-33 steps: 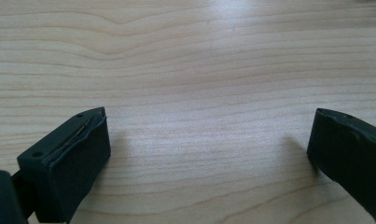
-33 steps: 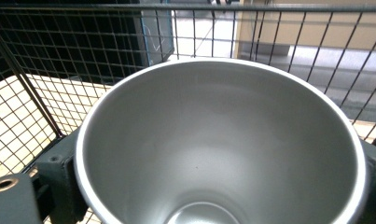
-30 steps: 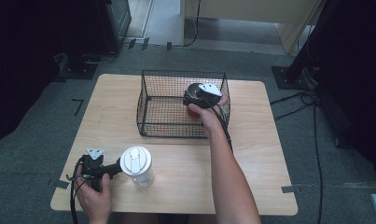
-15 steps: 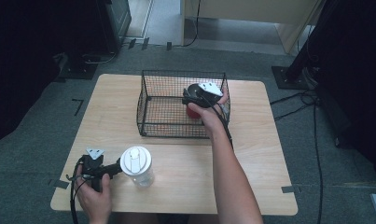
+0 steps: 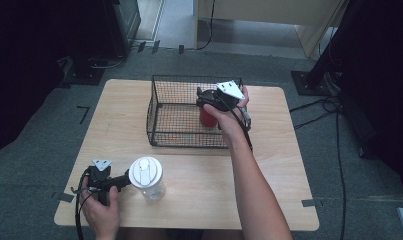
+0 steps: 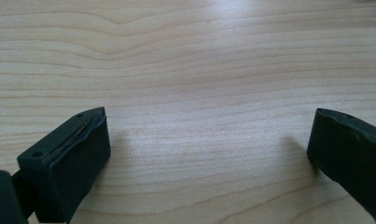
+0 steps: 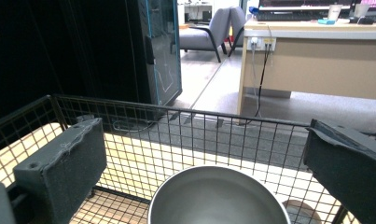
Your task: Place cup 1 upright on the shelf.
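Observation:
A red cup [image 5: 207, 117] with a steel inside [image 7: 218, 196] stands upright in the black wire basket [image 5: 189, 137]. My right gripper [image 5: 201, 95] hovers just above it, held by a hand over the basket's right side. Its jaws have just been opening and now stand open [image 7: 205, 130], with the cup's rim low between them and untouched. My left gripper [image 5: 123, 180] rests on the table at the front left, pointing at a clear jar with a white lid [image 5: 145, 171]. In the left gripper view the jaws are open [image 6: 209, 126] over bare wood.
The wooden table [image 5: 214, 190] has free room to the right of the jar and beside the basket. The basket's mesh wall [image 7: 176, 126] rises ahead of the right gripper. Cables and dark stands lie on the floor around the table.
The right gripper has lifted off the red cup, which now shows below it in the basket. The left gripper and the jar have not moved.

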Available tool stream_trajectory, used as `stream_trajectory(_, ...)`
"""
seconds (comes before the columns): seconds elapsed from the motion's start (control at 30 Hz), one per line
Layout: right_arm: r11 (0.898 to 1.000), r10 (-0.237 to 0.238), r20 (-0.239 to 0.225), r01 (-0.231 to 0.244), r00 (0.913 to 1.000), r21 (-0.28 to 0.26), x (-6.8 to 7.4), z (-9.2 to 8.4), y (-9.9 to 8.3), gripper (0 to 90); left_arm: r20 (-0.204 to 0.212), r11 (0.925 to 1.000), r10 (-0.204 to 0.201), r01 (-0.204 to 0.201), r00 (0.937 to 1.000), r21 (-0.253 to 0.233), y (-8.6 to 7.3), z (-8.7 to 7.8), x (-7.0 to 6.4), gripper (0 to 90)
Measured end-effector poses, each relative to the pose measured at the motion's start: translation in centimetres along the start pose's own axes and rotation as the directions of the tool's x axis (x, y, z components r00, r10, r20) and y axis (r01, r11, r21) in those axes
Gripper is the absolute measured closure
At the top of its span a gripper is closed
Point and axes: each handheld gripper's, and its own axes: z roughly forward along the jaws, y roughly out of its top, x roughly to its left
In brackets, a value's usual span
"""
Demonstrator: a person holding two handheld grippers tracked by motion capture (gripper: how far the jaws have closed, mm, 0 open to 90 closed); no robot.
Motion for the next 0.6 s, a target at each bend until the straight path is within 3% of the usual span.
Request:
stream_trajectory(0.3,0.999,-0.002,-0.033,0.001,0.9995,-0.046,0.2,-2.6,1.1,0.0,0.001,1.0,0.0,0.0,1.0,0.001,0.0,0.0,0.0,0.1)
stream_trajectory(0.6,0.998,-0.031,-0.055,0.028,0.998,-0.048,1.1,-4.9,1.3,0.0,0.0,1.0,0.001,-0.001,1.0,0.0,0.0,0.0,0.0,0.1)
